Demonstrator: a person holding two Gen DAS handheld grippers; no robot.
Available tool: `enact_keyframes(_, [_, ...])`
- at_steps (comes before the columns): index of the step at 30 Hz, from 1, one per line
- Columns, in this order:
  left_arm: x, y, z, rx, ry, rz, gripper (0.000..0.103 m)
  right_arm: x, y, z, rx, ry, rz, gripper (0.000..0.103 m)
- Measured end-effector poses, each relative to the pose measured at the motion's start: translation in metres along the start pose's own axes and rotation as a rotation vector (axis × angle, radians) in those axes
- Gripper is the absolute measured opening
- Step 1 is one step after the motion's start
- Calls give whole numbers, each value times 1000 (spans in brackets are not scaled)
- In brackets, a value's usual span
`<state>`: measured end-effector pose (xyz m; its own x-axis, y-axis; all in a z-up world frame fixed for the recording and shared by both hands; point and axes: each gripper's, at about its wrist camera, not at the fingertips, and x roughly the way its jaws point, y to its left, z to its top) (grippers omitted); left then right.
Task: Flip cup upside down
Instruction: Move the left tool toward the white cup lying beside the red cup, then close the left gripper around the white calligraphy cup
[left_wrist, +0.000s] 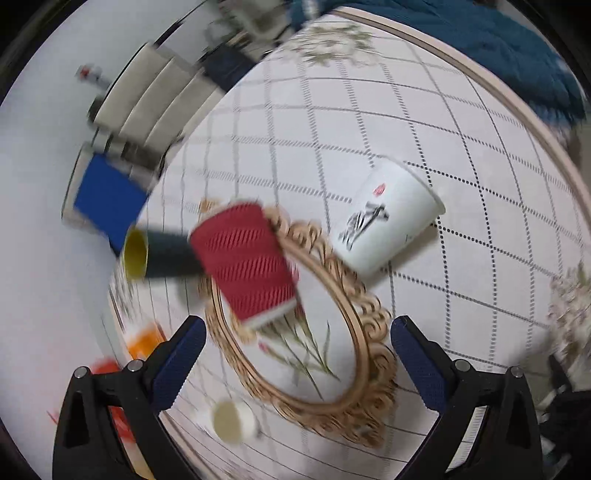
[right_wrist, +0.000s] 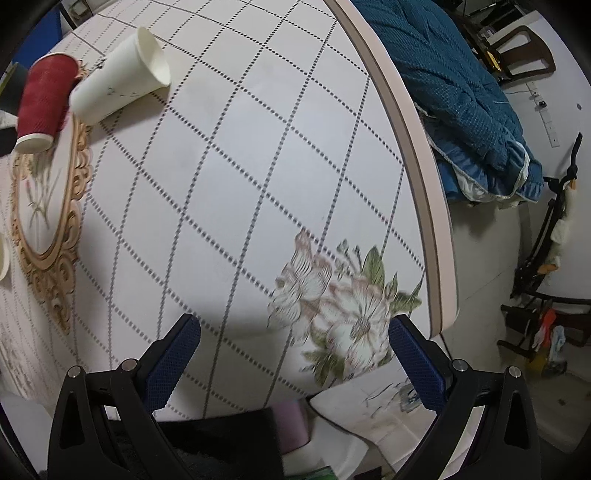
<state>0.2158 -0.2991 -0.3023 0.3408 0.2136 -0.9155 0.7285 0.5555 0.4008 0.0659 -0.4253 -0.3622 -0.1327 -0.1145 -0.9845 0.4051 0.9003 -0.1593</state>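
A red ribbed paper cup (left_wrist: 245, 264) stands on the table at the edge of a gold oval motif, apart from my left gripper (left_wrist: 295, 347), which is open and empty in front of it. The view is blurred. A white paper cup (left_wrist: 384, 218) with a dark print stands to its right. Both cups also show far left in the right wrist view: the red cup (right_wrist: 42, 103) and the white cup (right_wrist: 122, 79). My right gripper (right_wrist: 293, 347) is open and empty over the tablecloth, far from the cups.
A dark cup with a yellow inside (left_wrist: 155, 254) lies behind the red one. A small white cup (left_wrist: 232, 421) sits near the left fingers. A blue box (left_wrist: 107, 201) stands off the table. A teal blanket (right_wrist: 461, 92) lies beyond the table edge (right_wrist: 417, 147).
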Motion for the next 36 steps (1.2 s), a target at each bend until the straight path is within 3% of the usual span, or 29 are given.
enact_keyframes(8, [21, -19, 37, 233, -20, -3, 103, 8, -3, 33, -2, 6, -20, 103])
enact_keyframes(23, [51, -59, 63, 449, -16, -64, 103, 20, -1, 49, 49, 24, 2, 103])
enact_keyframes(29, [59, -71, 68, 484, -24, -85, 102, 28, -4, 51, 62, 35, 3, 103])
enact_keyframes(36, [66, -78, 73, 494, -12, -109, 66, 33, -10, 54, 71, 45, 4, 103])
